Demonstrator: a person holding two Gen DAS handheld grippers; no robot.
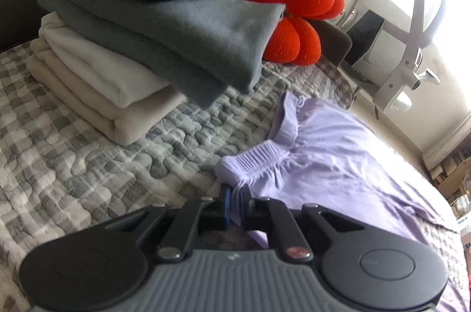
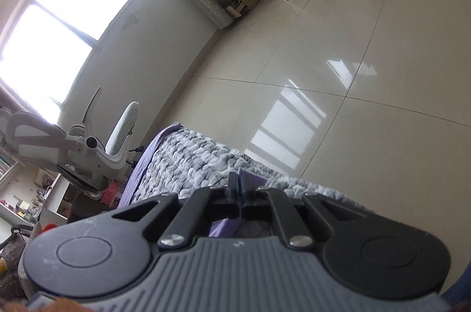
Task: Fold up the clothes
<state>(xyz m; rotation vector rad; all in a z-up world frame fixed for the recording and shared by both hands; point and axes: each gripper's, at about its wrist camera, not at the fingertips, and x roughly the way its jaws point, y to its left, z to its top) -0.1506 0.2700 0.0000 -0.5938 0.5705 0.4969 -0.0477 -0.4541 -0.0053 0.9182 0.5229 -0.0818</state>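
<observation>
Lilac garment [image 1: 338,153] lies spread, not yet folded, on the quilted bed [image 1: 88,164] at 3 o'clock of a stack of folded clothes [image 1: 132,41]; left gripper [image 1: 234,194] fingers pinch its gathered waistband, right gripper [image 2: 237,188] fingers pinch another lilac edge; its folding remains.

Left hand-held gripper [image 1: 234,195] pinching lilac garment [image 1: 338,161] on checked quilt [image 1: 88,164], folded stack [image 1: 132,46] behind.

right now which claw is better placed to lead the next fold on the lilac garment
Left, probably: the left claw grips the gathered edge with the lilac garment spread ahead of it. The right claw pinches only a corner, facing floor.
</observation>
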